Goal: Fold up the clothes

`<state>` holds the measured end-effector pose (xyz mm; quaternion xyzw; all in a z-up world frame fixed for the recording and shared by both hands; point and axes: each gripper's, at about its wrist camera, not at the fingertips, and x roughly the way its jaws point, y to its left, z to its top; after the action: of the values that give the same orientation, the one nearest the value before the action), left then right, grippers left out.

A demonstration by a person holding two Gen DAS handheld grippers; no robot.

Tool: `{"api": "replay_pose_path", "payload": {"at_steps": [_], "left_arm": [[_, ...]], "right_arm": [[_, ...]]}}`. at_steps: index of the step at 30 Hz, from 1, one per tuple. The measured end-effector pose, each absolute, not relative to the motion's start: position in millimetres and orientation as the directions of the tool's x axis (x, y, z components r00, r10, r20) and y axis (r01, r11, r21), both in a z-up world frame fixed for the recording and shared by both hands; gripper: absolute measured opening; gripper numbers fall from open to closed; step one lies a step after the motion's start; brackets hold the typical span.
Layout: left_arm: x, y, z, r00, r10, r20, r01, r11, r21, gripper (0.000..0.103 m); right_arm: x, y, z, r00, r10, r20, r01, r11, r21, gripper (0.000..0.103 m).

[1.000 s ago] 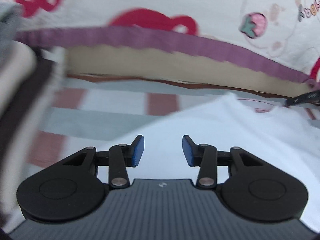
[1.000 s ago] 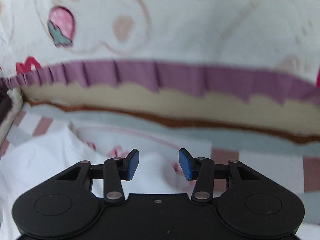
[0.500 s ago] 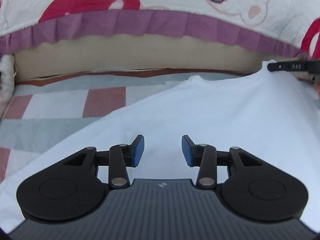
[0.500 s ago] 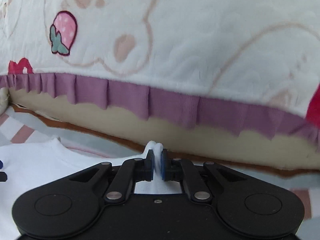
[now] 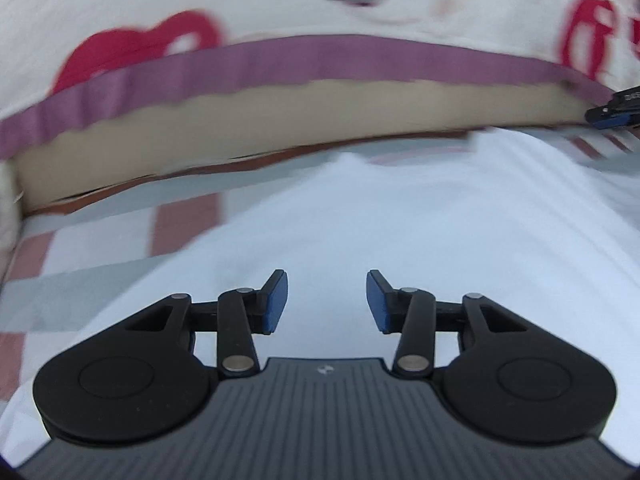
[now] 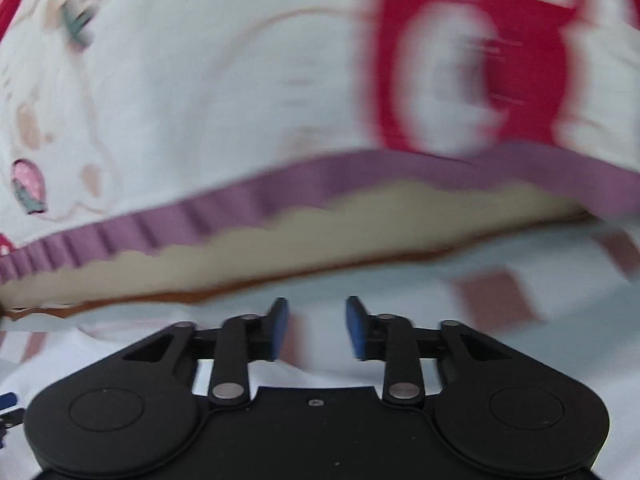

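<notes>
Shirt: white shirt (image 5: 400,240) lies spread on the checked sheet (image 5: 80,280) of the bed, collar end toward the quilt (image 5: 280,8).
L hand-held gripper (image 5: 327,302): pads spread, nothing between them, low over the shirt body; same as 0.5 s ago.
R hand-held gripper (image 6: 314,328): I read it as spread and empty now. 0.5 s ago it was pinching a white fold at the shirt's far edge, so I've let go (view's blurred, I'm swinging it).
Meaning: that edge has been laid down, I think; shirt looks flat w/ a few wrinkles.
Stage: can't tell which fold this is.
</notes>
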<state>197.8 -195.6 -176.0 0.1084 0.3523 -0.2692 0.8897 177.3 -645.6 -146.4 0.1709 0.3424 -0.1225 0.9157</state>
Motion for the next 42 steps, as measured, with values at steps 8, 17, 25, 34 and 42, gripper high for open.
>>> {"api": "replay_pose_path", "payload": {"at_steps": [8,17,25,34,42], "left_arm": [[173.3,-245.7,-178.5,0.519,-0.485,-0.704,0.647,0.761,-0.048,0.044],[178.6,-249.2,-189.4,0.458,-0.522,-0.719,0.604,0.777,-0.179,0.044],[190.2,-239.4,-193.8,0.449,-0.523,-0.724,0.572,0.791,-0.217,0.044],[181.6,-230.1,-192.5,0.515,-0.446,-0.732,0.549,0.827,-0.118,0.044],[171.0,-207.5,-190.0,0.522,-0.427,-0.738,0.495,0.857,-0.146,0.044]], "right_arm": [[92.5,-716.9,-162.3,0.651,-0.222,-0.726,0.491,0.853,0.18,0.047],[174.8,-662.1,-198.7,0.617,-0.07,-0.784,0.159,0.987,0.037,0.05],[176.9,-648.3,-204.7,0.644,-0.08,-0.761,0.152,0.988,0.024,0.025],[179.1,-694.2,-153.4,0.705,-0.32,-0.633,0.319,0.94,-0.12,0.001],[85.9,-717.8,-148.5,0.663,-0.238,-0.71,0.551,0.797,0.248,0.049]]}}
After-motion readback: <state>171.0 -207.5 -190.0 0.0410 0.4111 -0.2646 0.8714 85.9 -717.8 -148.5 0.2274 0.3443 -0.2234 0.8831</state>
